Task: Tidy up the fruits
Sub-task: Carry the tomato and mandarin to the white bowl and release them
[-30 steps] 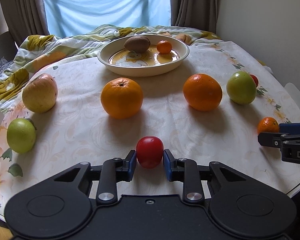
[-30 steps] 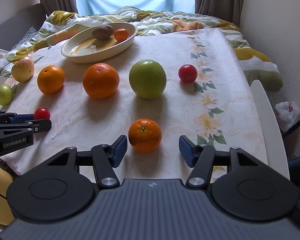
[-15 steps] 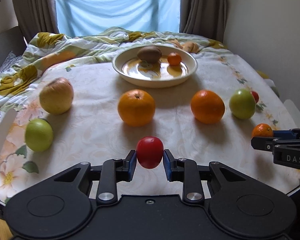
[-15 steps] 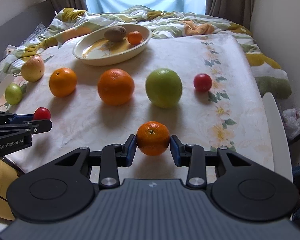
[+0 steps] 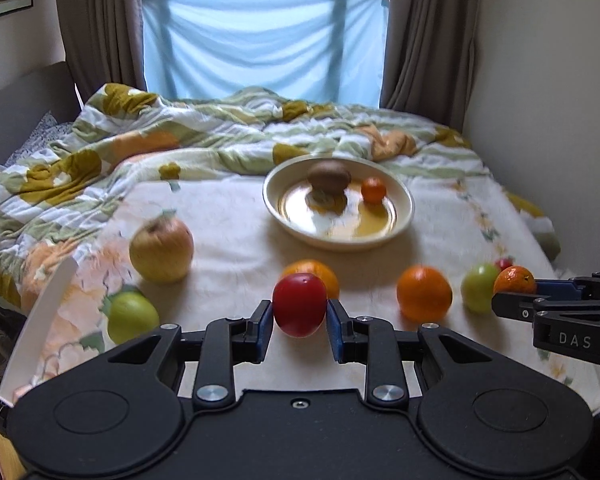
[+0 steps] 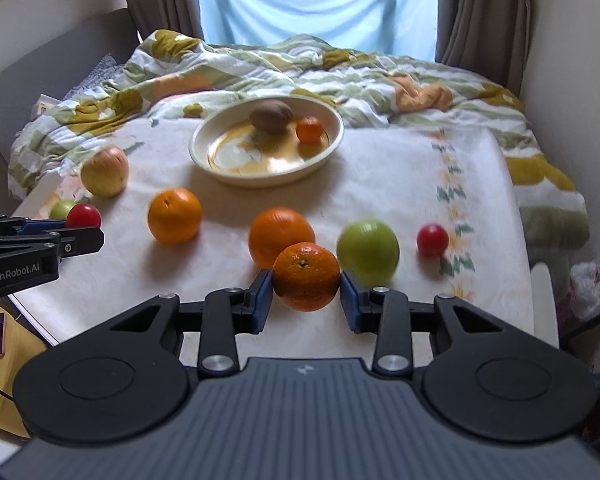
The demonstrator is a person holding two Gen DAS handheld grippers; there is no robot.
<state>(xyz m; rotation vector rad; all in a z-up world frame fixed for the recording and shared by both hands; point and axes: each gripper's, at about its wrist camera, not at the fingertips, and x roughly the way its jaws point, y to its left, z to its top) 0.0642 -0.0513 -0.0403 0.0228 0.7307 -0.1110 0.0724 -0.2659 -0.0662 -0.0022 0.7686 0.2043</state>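
Observation:
My left gripper (image 5: 299, 317) is shut on a red tomato (image 5: 299, 305) and holds it above the table. My right gripper (image 6: 306, 294) is shut on a small mandarin (image 6: 306, 276), also lifted. A cream bowl (image 5: 400, 222) at the back holds a kiwi (image 5: 329, 177) and a small mandarin (image 5: 373, 189); the bowl also shows in the right wrist view (image 6: 228, 174). On the cloth lie two oranges (image 6: 175, 215) (image 6: 278, 232), a green apple (image 6: 367, 250), a red tomato (image 6: 432, 239), a yellow apple (image 6: 105, 172) and a small green fruit (image 5: 132, 317).
A crumpled flowered quilt (image 5: 220, 132) lies behind the bowl. A wall runs along the right side (image 5: 548, 80). White table edges show at the left (image 5: 40, 320) and right (image 6: 544, 304). A plastic bag (image 6: 592, 288) lies on the floor at the right.
Both grippers have risen and pulled back with their fruit. The right gripper closed on the small mandarin and lifted it; the left lifted the red tomato off the cloth.

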